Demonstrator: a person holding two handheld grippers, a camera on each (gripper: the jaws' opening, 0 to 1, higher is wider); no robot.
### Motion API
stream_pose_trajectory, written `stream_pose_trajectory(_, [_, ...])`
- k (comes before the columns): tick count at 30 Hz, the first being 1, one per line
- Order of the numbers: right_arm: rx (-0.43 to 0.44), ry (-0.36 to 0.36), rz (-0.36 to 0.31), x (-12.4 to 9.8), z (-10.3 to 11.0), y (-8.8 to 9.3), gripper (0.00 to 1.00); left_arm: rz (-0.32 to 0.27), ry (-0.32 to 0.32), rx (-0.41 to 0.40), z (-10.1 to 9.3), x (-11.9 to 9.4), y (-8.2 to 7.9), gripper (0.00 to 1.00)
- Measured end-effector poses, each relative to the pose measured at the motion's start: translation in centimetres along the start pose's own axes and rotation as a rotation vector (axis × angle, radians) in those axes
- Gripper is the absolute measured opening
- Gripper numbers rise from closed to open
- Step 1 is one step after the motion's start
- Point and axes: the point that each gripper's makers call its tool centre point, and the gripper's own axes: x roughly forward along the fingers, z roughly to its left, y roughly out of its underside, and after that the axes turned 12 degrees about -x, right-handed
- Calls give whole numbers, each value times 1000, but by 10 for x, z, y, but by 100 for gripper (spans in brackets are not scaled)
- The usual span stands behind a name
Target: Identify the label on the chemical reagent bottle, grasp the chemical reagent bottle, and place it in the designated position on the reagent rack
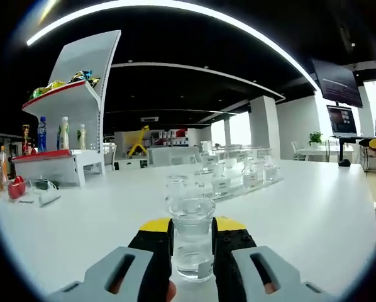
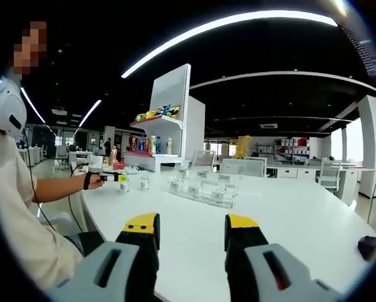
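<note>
Clear glass sits right between the jaws in the left gripper view: the left gripper [image 1: 192, 251] is closed snugly on a small reagent bottle [image 1: 192, 242], its yellow-tipped black jaws pressing both sides, and the bottle stands upright just above the white table [image 1: 314, 214]. It is part filled with clear liquid, with a pale label low on its wall, too small to read. Beyond it, further along the table, a clear reagent rack [image 1: 238, 182] carries a row of similar bottles, well apart from the held one. Off to the left stands a white display shelf [image 1: 75, 113] with drink bottles and bright packets on it. Over in the right gripper view, the right gripper [image 2: 191, 236] hangs above the table edge with its jaws spread wide and nothing between them. Ahead of it the same rack [image 2: 204, 192] of bottles lies mid-table, and at the left a person [image 2: 18, 207] in a pale shirt reaches an arm across, the left gripper [image 2: 116, 177] out at the end of it near a bottle with a green label [image 2: 124, 182] and another bottle beside that.
</note>
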Motion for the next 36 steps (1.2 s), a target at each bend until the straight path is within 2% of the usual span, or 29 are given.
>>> stream_pose_trajectory(27, [16, 4, 0, 0, 2, 9, 41, -4, -4, -15, -6, -7, 0, 21])
stream_pose_trajectory(36, [23, 2, 8, -1, 2, 13, 40, 4, -9, 7, -7, -4, 0, 20])
